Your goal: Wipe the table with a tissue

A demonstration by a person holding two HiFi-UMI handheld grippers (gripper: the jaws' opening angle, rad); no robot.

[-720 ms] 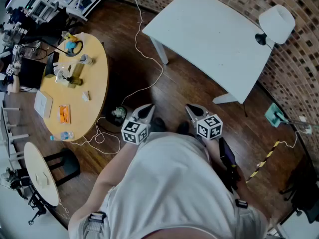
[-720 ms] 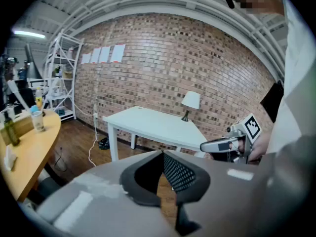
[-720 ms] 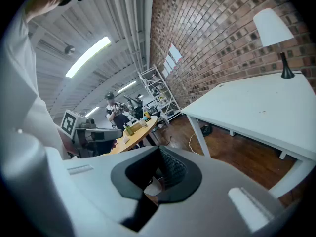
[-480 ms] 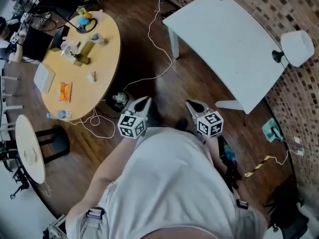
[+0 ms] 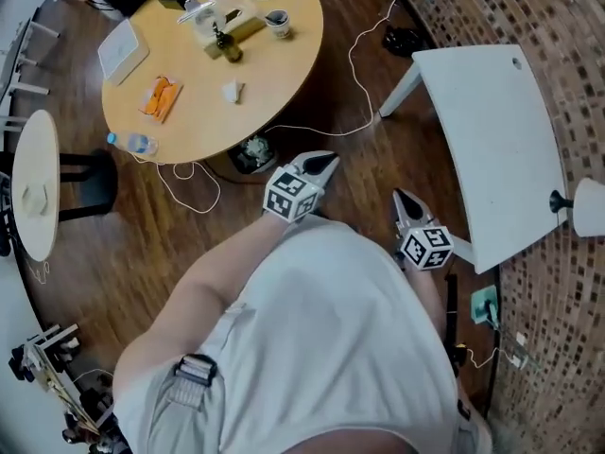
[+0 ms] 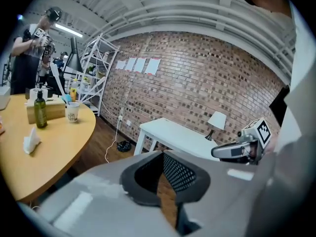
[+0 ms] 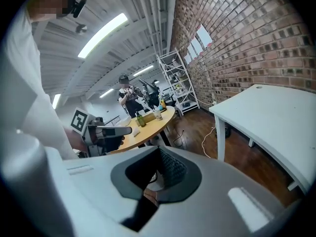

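A crumpled white tissue (image 5: 233,91) lies on the round wooden table (image 5: 265,93), and in the left gripper view the tissue (image 6: 31,141) sits near that table's edge. My left gripper (image 5: 321,165) is held over the floor just short of the table, shut and empty; its pads (image 6: 174,174) meet with nothing between. My right gripper (image 5: 405,201) hangs beside the white rectangular table (image 5: 501,149), also shut and empty. Each gripper shows in the other's view: the right gripper (image 6: 236,150) and the left gripper (image 7: 112,131).
The round table also carries a wooden tissue box (image 5: 234,36), a cup (image 5: 277,22), an orange packet (image 5: 159,97), a water bottle (image 5: 132,144) and a white pad (image 5: 123,50). White cables (image 5: 194,183) trail on the floor. A person (image 6: 29,48) stands beyond the table.
The view has swung left: the round table has come from the far left to the upper middle, the white table has gone to the right. Both grippers stay shut.
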